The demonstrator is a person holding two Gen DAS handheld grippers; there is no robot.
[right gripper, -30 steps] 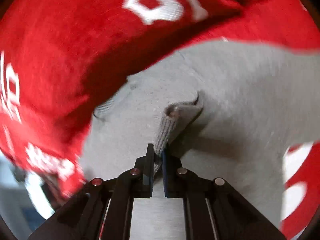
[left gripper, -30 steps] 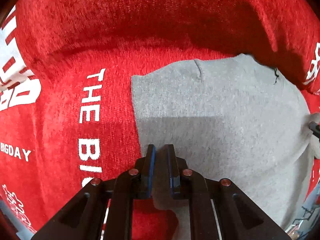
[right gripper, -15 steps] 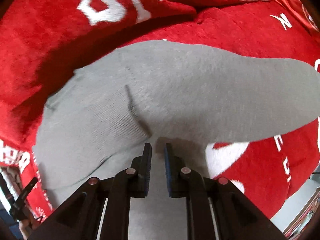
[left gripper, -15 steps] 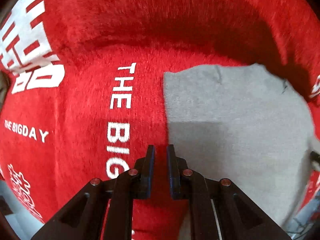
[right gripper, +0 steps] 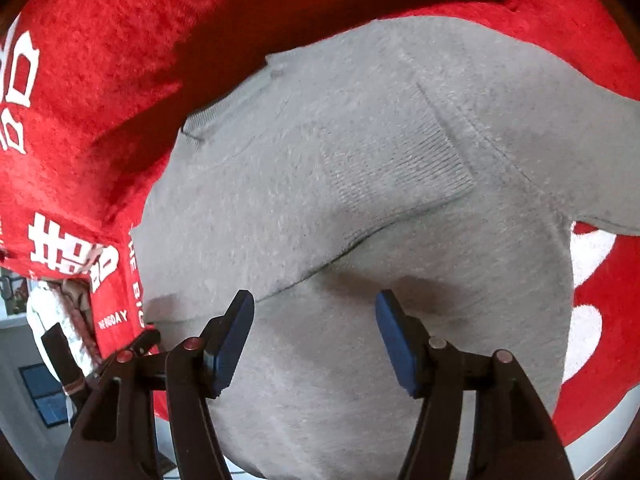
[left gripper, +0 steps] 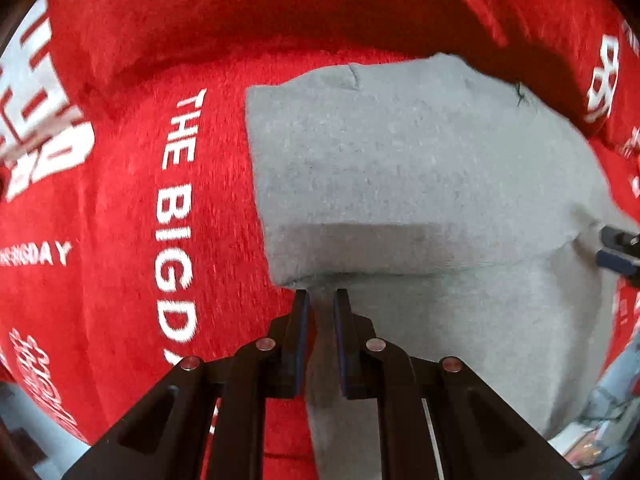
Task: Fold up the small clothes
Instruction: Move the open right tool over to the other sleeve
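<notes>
Right fingers (right gripper: 316, 304) opening over grey garment (right gripper: 360, 160), ribbed cuff visible; left fingers (left gripper: 322, 300) together, empty

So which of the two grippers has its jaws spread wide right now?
The right gripper: its blue pads are opening wide above the grey sweater, nothing between them. The left gripper has its fingers nearly together.

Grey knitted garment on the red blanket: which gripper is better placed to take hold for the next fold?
Right, probably. The right gripper has its jaws opening, nothing between them, over the grey knitted garment. The left gripper is shut and empty at the garment's folded edge, by the red blanket.
</notes>
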